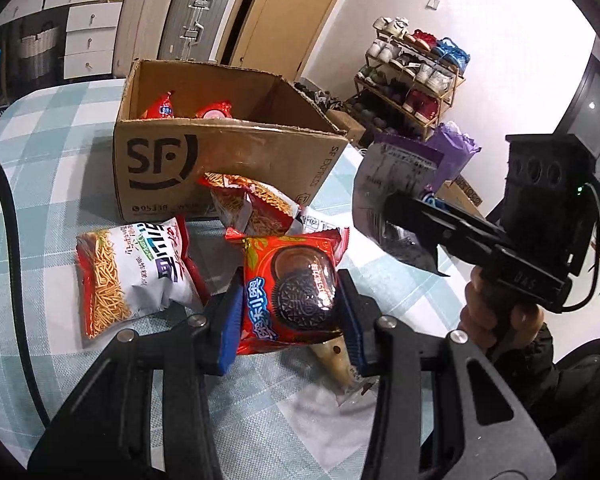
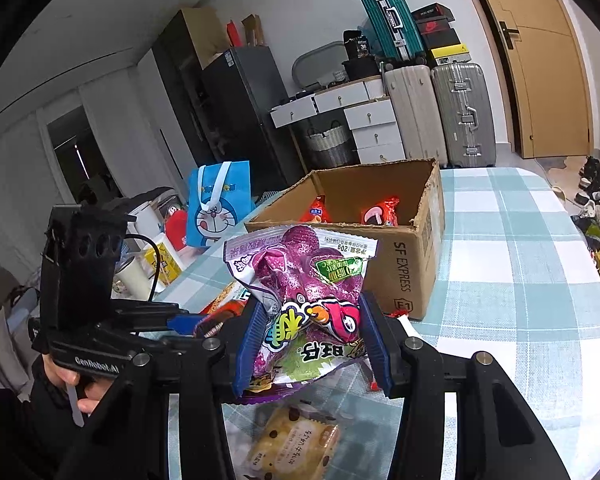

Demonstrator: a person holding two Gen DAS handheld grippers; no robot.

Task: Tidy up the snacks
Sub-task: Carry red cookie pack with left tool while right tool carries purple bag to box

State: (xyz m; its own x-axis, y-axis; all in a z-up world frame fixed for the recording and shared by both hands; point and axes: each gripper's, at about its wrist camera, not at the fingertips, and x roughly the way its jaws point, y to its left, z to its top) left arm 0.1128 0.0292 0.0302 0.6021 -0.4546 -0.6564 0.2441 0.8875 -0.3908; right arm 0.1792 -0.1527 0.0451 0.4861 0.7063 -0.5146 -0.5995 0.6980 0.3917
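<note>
Snacks held up in both grippers, box just ahead.
Left gripper (image 1: 290, 300) pinches the red cookie pack (image 1: 290, 292); right gripper (image 2: 314, 334) pinches the purple candy bag (image 2: 308, 300). The cardboard box (image 1: 220, 148) lies beyond both, open on top, with two red packs (image 2: 350, 210) inside.

Red Oreo cookie pack (image 1: 290, 294) upright, lifted off the worktop; purple candy bag (image 2: 308, 304) crumpled, raised at 3 o'clock of it; white-red noodle snack bag (image 1: 134, 276) flat at 9 o'clock; second noodle bag (image 1: 256, 204) leaning on open SF carton (image 1: 220, 160) at 12, two red packs (image 1: 160, 106) inside
</note>
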